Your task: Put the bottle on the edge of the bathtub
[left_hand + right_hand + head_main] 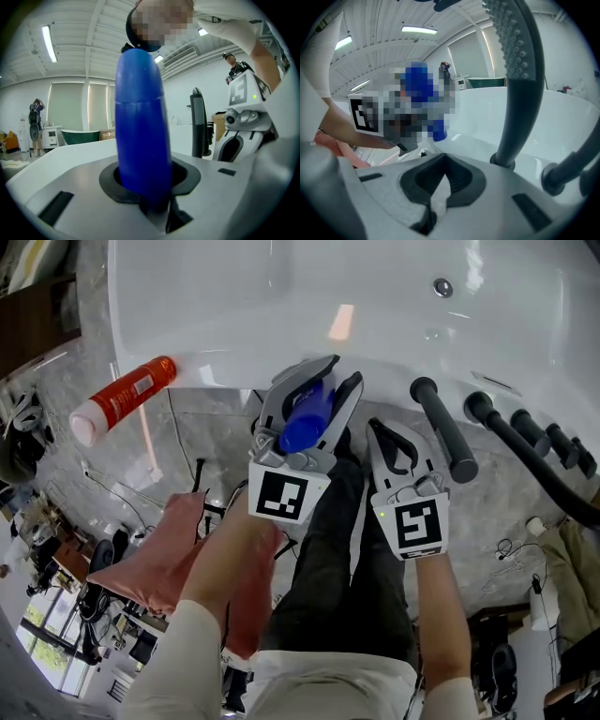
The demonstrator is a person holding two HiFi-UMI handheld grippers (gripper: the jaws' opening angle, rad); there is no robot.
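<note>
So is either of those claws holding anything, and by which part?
The left gripper holds a blue bottle, its jaws closed on the lower part of the bottle's body. The right gripper holds nothing.

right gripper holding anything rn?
No. In its own view, the right gripper has its jaws together with nothing between them.

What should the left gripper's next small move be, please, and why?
Probably ease the left gripper forward over the white bathtub's rim: its jaws grip the blue plastic bottle just short of that rim, and bare rim shows right of the lying orange bottle.
</note>
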